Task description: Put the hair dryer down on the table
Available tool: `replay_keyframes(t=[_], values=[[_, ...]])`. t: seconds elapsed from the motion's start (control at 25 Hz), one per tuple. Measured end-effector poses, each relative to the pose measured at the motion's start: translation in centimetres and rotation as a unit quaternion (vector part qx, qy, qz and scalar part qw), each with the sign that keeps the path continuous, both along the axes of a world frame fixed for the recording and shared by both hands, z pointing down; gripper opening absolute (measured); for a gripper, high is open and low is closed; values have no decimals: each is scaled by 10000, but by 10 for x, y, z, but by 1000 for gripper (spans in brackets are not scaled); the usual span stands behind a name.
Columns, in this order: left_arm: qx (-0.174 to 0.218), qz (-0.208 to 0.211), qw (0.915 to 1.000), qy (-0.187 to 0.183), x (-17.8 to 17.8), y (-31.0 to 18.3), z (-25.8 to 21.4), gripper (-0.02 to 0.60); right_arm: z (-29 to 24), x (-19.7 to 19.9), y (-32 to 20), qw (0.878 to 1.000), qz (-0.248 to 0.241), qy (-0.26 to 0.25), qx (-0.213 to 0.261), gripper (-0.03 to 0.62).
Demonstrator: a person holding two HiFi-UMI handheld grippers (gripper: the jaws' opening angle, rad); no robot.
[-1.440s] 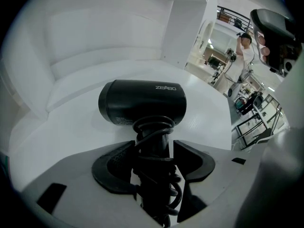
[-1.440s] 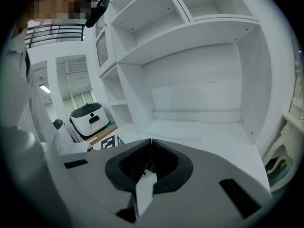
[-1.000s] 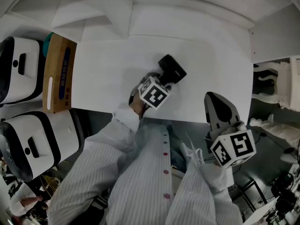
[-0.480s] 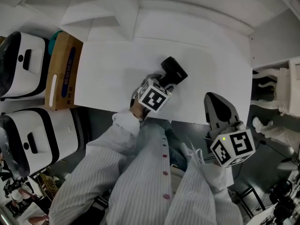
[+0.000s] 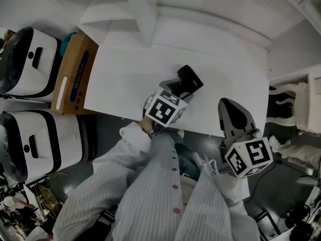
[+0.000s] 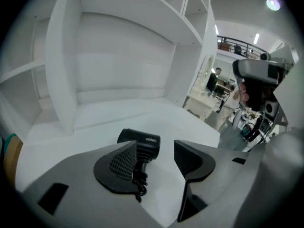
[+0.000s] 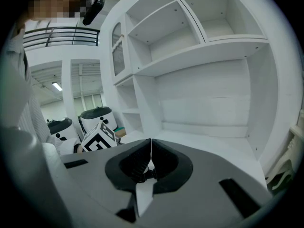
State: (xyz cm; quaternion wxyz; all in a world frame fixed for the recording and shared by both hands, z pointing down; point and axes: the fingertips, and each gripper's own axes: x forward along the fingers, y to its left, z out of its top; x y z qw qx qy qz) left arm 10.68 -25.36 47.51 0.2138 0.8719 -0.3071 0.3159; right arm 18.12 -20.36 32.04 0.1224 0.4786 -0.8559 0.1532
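- Table (image 5: 125, 79): white top beneath and ahead of the left gripper (image 6: 156, 153). The set-down looks finished.
- Cardboard box (image 5: 75, 74): well off that gripper's left side, at the table's end. Its contents cannot be told.
- Left gripper: jaws spread, clamping nothing. The next move is probably a straight retreat, clear of the cord.
- Right gripper (image 7: 150, 158): jaws pressed together, empty, off the table's near edge.
- Hair dryer (image 6: 140, 144): lying flat on the table just ahead of the left jaw.

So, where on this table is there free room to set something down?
The table is bare between the cardboard box on the left and the hair dryer, and again from it to the right edge. Only the front middle is crowded, where the left gripper is open at the hair dryer.
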Motion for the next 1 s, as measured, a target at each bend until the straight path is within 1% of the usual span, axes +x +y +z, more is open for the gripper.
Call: replay_keyframes(t=[0.12,0.28,0.4,0.56,0.76,1.0], values=[[131,-96,9993,349,4,2,-26,236,-4,-3,1,9999,-66,-16,85,12],[498,-116,9964,673,9,3,-66,209,-11,-6,0,9997,-151,-31,202,12],[760,-107,9923,968,12,7,-98,187,-18,-9,-1,9994,-203,-37,295,12],[1078,-83,9852,1329,14,12,-136,140,-28,-13,-5,9986,-268,-49,444,12],[1409,-90,9771,1591,14,17,-166,63,-39,-18,-8,9975,-340,-65,612,12],[1483,-40,9715,1852,17,24,-185,23,-50,-22,-13,9963,-401,-66,754,12]])
